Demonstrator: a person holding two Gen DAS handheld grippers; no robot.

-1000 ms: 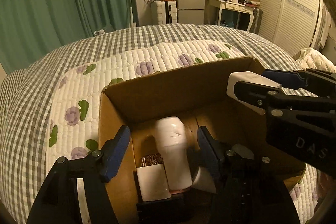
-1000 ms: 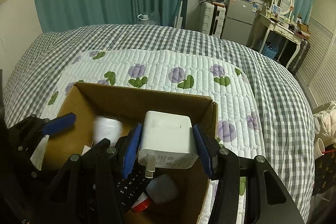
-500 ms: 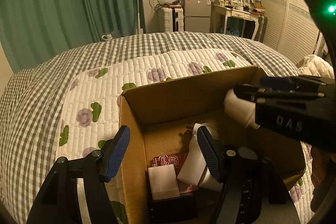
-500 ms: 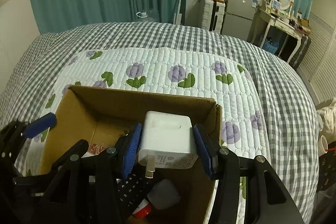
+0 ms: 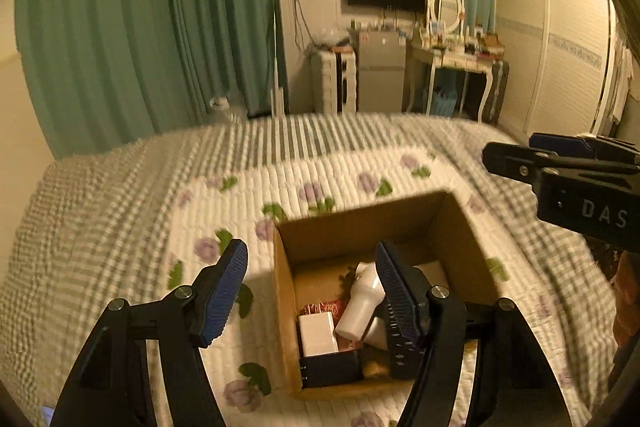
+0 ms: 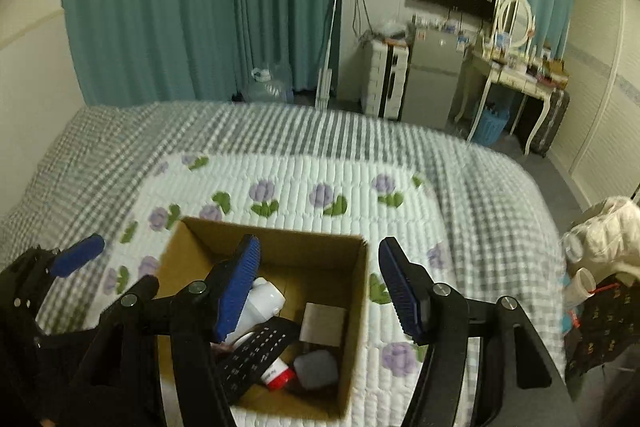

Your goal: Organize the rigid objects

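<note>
Right wrist view: the cardboard box point(image 6: 352, 323) stands open on the flowered quilt point(image 6: 360, 179) near the bed's near edge, its contents lying loose inside.
Left wrist view: the same box point(image 5: 286, 291) sits just below and between the two blue pads, with the other tool hanging above its right wall.
Right gripper point(image 6: 320, 287): jaws have just been opening; they stand well apart with nothing between them, above the box.
Left gripper point(image 5: 312, 291): jaws wide, nothing held, poised over the box's left wall.
White charger block point(image 6: 323, 322): no longer in any grip; it lies inside the box against the right wall, its grey face up.
White bottle point(image 6: 262, 301): lying tilted in the box toward the far-left corner, partly hidden by a blue pad.
Black remote point(image 6: 256, 351): slanted across the box floor, touching the bottle's end.
Grey puck point(image 6: 316, 369): near the box's front-right corner, beside a red-and-white tube point(image 6: 276, 373).
Step in hand: by my reading, the drop of the charger is done and both tools are clear of the box.
Next move: it likely calls for finding another loose item; none shows on the bed, so I cannot tell which.
</note>
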